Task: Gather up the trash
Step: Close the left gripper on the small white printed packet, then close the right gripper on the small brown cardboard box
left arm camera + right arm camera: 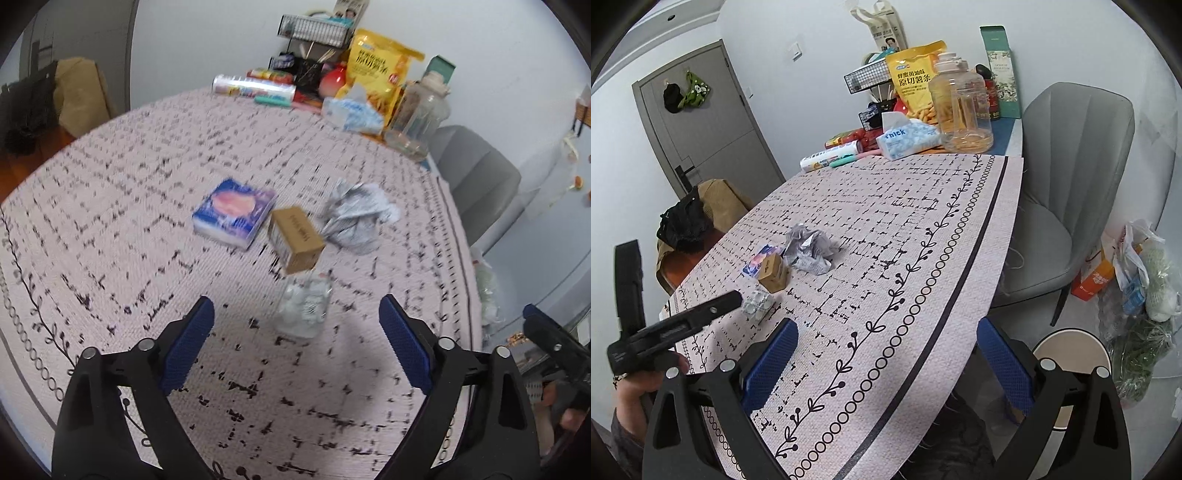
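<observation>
Blue pads of your left gripper (297, 339) are standing released, nothing between them, and aiming down at the clear wrapper (304, 310) nearest you. Your right gripper (886, 363) is hanging equally released over the tablecloth (923, 206) edge. Beyond the wrapper, trash is lying clustered for collecting: brown box (295, 238), blue packet (234, 210), crumpled paper (356, 218). Farthest, the tissue pack (908, 140) is reading "Thick".

Two wrist fisheyes, both angled down over the table (960, 236).
Left looks close across its middle; right sits nearer its edge. Both share the crumpled paper (356, 218) and brown box (295, 238).
</observation>
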A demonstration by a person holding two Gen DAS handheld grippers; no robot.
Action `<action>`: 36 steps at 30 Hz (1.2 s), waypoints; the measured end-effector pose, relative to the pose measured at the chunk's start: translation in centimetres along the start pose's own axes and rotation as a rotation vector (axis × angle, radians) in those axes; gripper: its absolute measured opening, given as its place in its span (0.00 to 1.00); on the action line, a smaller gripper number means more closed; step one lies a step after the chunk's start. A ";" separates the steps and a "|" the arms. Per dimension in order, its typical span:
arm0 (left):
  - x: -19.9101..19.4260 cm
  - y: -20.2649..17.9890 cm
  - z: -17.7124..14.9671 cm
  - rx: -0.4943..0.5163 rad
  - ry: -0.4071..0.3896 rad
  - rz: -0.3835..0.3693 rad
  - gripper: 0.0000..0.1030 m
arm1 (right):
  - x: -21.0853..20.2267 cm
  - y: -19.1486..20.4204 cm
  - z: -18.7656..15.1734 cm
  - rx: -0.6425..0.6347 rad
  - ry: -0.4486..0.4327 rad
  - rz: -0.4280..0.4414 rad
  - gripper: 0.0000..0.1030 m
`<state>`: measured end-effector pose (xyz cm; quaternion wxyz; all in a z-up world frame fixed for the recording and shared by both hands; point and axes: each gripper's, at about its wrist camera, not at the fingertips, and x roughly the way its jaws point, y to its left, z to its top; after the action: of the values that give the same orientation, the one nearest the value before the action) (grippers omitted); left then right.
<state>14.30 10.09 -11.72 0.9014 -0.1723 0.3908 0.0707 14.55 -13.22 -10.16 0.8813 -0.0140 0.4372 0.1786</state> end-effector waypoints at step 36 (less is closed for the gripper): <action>-3.3 9.4 -0.1 -0.201 -0.086 0.069 0.28 | 10.5 14.1 2.5 -0.245 0.144 0.154 0.69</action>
<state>9.49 18.85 -11.82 0.8925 -0.2452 0.3484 0.1481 17.66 3.56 -14.96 0.8230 -0.1004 0.4742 0.2962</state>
